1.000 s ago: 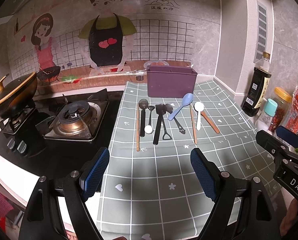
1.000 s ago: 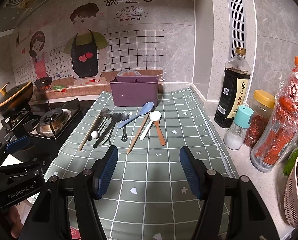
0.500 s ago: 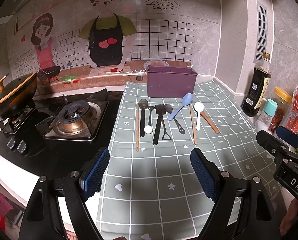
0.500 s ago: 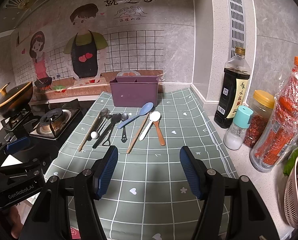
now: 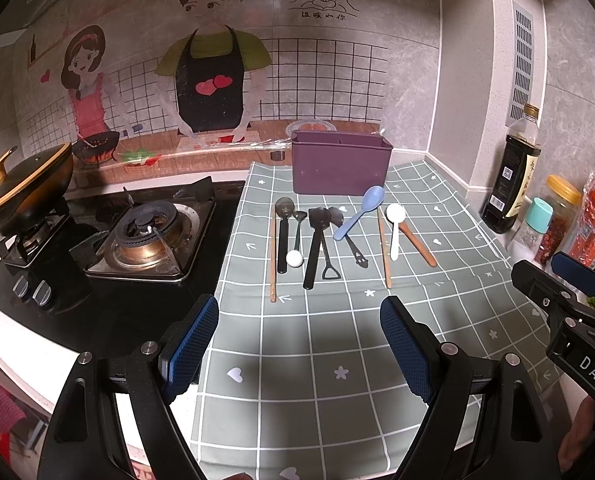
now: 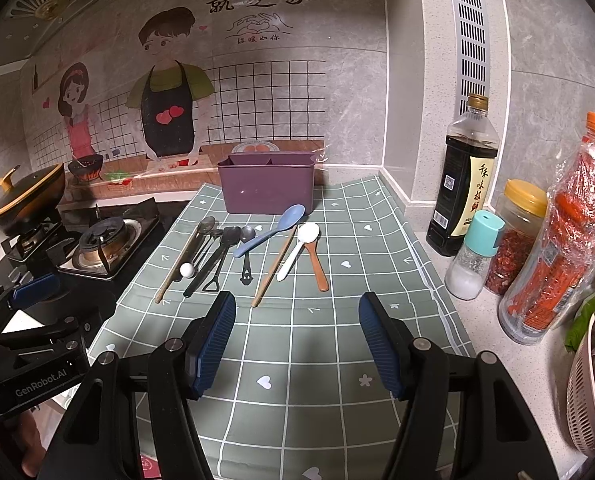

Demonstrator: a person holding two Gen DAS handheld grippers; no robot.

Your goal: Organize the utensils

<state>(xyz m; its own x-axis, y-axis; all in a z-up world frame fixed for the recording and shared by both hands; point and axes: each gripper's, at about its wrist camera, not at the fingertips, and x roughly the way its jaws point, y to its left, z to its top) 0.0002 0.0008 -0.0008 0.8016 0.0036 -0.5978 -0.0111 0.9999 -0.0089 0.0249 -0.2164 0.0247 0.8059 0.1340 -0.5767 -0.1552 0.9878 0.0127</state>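
With both the left gripper [image 5: 299,344] and the right gripper [image 6: 295,340] spread and empty, we judge the utensils [image 5: 317,236], lying before the purple caddy [image 5: 340,168] near the mat's back edge, light, stiff and slippery, best pinched mid-handle.

Illumination is dim and warm in both views, brightest at frame centre and falling off toward the edges. Corners are black from the circular fisheye vignette. Straight lines bow outward near the borders; the wall vent [image 6: 470,40] at upper right curves visibly. Soft shadows fall on the checked mat [image 5: 337,332] at lower centre, indicating light from above and behind. Mild glare marks the plastic film [image 6: 317,156] at centre. Focus is sharp centrally, slightly soft at the periphery.
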